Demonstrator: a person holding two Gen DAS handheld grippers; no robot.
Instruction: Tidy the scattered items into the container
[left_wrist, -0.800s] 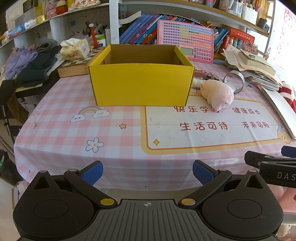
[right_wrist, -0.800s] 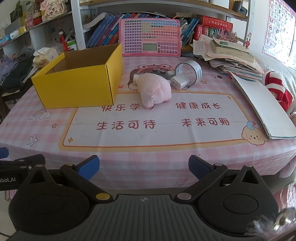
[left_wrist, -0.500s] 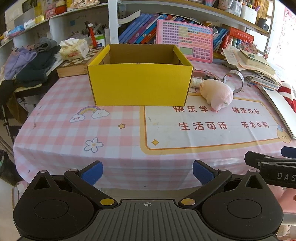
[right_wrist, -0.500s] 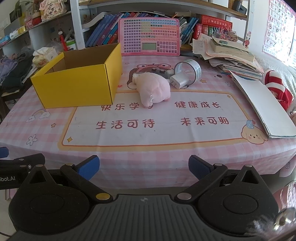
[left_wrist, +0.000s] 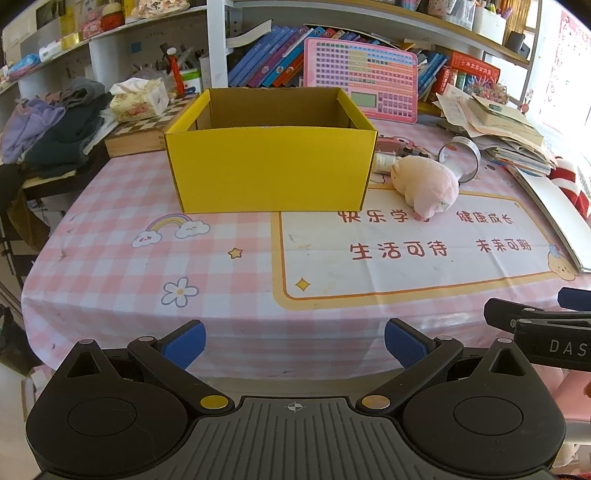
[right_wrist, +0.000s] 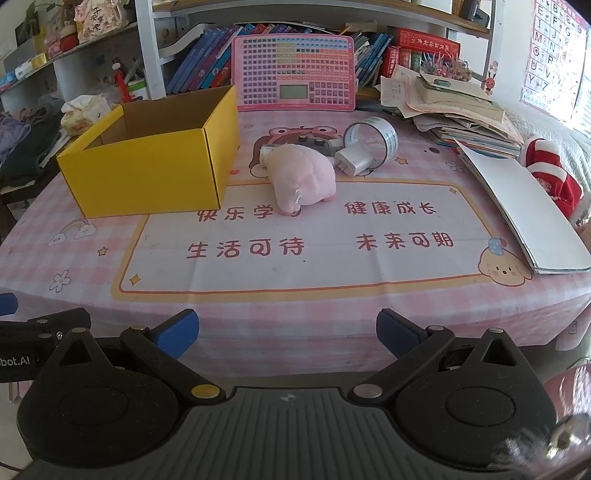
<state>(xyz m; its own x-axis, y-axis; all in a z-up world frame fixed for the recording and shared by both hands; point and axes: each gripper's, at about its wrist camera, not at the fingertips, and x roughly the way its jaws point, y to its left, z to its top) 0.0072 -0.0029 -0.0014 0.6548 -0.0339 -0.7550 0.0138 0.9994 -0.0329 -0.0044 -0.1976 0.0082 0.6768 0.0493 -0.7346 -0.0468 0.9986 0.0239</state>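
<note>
Right gripper (right_wrist: 287, 334) and left gripper (left_wrist: 294, 343): both wide open, empty, poised off-table. Yellow box (right_wrist: 147, 170) apparently empty, awaiting plush pig (right_wrist: 301, 177) beside it.

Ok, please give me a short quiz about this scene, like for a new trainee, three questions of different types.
1. True or false: the yellow box already holds the pink plush pig.
2. Multiple choice: the white charger lies (A) inside the box, (B) on the table right of the pig beside the tape roll, (C) between the fingers of the right gripper.
3. Fill in: both the left gripper and the right gripper are ____ and hold nothing.

Key: 1 false, the pig lies on the tablecloth beside the box. 2 B. 3 open.
</note>
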